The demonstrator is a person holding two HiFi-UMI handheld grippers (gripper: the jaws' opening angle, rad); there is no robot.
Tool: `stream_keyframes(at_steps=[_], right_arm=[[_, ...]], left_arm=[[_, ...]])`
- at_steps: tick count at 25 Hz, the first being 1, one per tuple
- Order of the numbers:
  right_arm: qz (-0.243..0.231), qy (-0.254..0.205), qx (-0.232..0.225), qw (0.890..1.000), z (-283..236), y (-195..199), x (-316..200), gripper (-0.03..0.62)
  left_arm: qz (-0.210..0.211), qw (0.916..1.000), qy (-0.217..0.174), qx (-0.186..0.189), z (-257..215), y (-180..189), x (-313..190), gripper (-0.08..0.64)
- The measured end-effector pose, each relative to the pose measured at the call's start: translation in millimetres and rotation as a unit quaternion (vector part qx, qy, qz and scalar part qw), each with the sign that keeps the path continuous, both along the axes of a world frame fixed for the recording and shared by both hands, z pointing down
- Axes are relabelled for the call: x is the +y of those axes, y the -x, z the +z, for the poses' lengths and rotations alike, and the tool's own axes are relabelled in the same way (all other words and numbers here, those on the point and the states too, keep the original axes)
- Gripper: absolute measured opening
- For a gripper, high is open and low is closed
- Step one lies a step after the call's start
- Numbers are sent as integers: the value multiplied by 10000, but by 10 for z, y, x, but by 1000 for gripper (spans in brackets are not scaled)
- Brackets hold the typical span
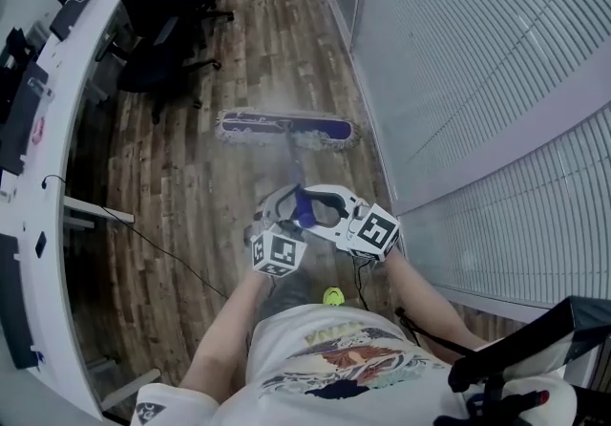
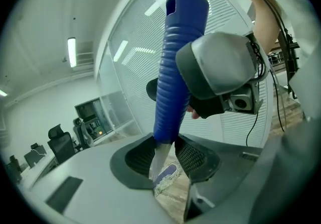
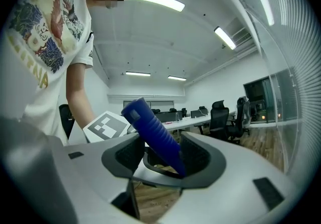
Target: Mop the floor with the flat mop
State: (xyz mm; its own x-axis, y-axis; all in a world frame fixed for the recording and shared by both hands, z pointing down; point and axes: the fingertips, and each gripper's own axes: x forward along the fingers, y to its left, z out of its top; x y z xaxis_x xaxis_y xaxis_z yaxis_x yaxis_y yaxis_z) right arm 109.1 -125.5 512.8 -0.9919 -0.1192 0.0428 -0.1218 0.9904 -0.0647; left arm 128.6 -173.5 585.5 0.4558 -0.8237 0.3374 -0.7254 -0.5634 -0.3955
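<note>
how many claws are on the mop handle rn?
2. Left claw clamps the mop pole just under the blue grip. Right claw straddles the grip higher up, with a gap at one pad. None hidden.

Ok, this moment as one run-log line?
left gripper jaws: shut on mop handle | right gripper jaws: open around same handle | mop head: flat on wood floor
</note>
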Motion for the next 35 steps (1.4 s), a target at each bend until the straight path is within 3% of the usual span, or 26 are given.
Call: stream_keyframes(at_steps=[7,17,25,30,35], right_arm=[[109,4,721,9973,324,621,-615,216],[548,72,347,9979,209,1634,-1947,224],[500,71,288,9983,289,1852,-3074,227],[334,40,383,9987,363,1909,-4122,229],[345,85,187,9992,222,1908,-5332,229]], left_arm=[[329,9973,567,-339,307,561,-637,120],[327,9980,509,-198,182,1535,-1963,121],[193,9983,550,-63,249,1746,-3105,121],[35,9978,655,-69,307,1808,-4158,121],[-20,9977,672,-129,190,1833,-5364,121]])
